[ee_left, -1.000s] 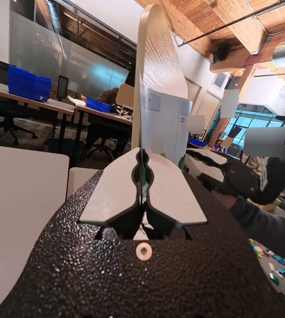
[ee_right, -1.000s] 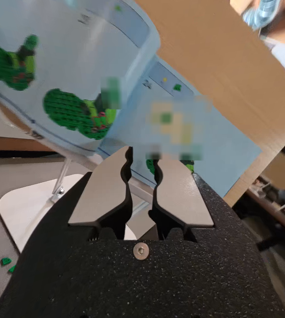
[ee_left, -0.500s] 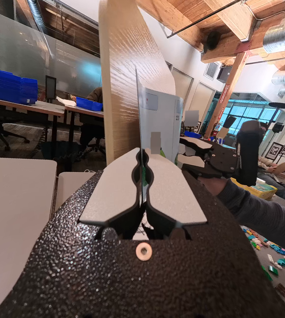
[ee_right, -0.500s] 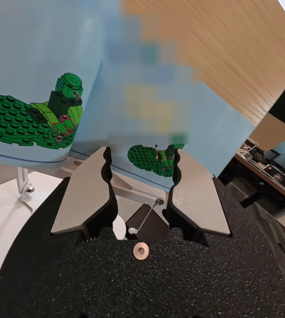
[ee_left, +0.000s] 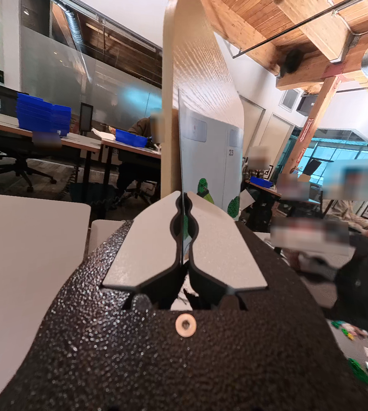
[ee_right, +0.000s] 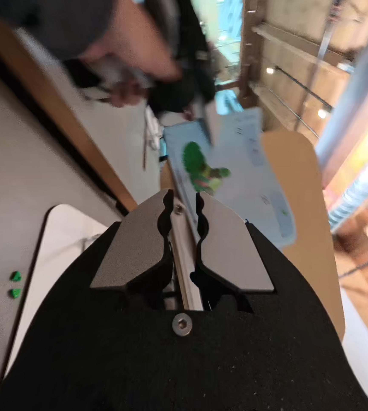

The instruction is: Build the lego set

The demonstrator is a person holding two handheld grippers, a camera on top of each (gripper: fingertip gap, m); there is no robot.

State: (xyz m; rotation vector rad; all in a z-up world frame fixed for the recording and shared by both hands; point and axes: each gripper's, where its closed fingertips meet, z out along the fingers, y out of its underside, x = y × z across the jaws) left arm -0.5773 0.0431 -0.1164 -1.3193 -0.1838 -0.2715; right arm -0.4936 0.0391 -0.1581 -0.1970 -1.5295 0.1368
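Observation:
My left gripper [ee_left: 183, 195] is shut on a thin page of the pale blue instruction booklet [ee_left: 203, 155], seen edge-on between the jaws. The booklet leans on an upright wooden board [ee_left: 196, 77]. My right gripper [ee_right: 184, 195] is open with a narrow gap and holds nothing. It sits back from the booklet [ee_right: 234, 160], which shows a green Lego model and rests on the board [ee_right: 301, 222]. The stand's white bar [ee_right: 185, 251] shows between the right jaws. The right wrist view is blurred and tilted. Loose Lego pieces [ee_left: 356, 367] lie on the grey table at lower right.
The stand's white base plate [ee_right: 56, 244] lies below left of my right gripper, with two small green pieces [ee_right: 15, 284] beside it. A white tabletop [ee_left: 23, 255] is on the left. A dark blurred shape [ee_left: 361, 289] is close on the right. People sit at desks behind. The gap from one gripper's tips to the other's is roughly 10 cm.
My right gripper has pulled back from the booklet, rolled to one side, and its jaws have narrowed. My left gripper has stayed shut on the page.

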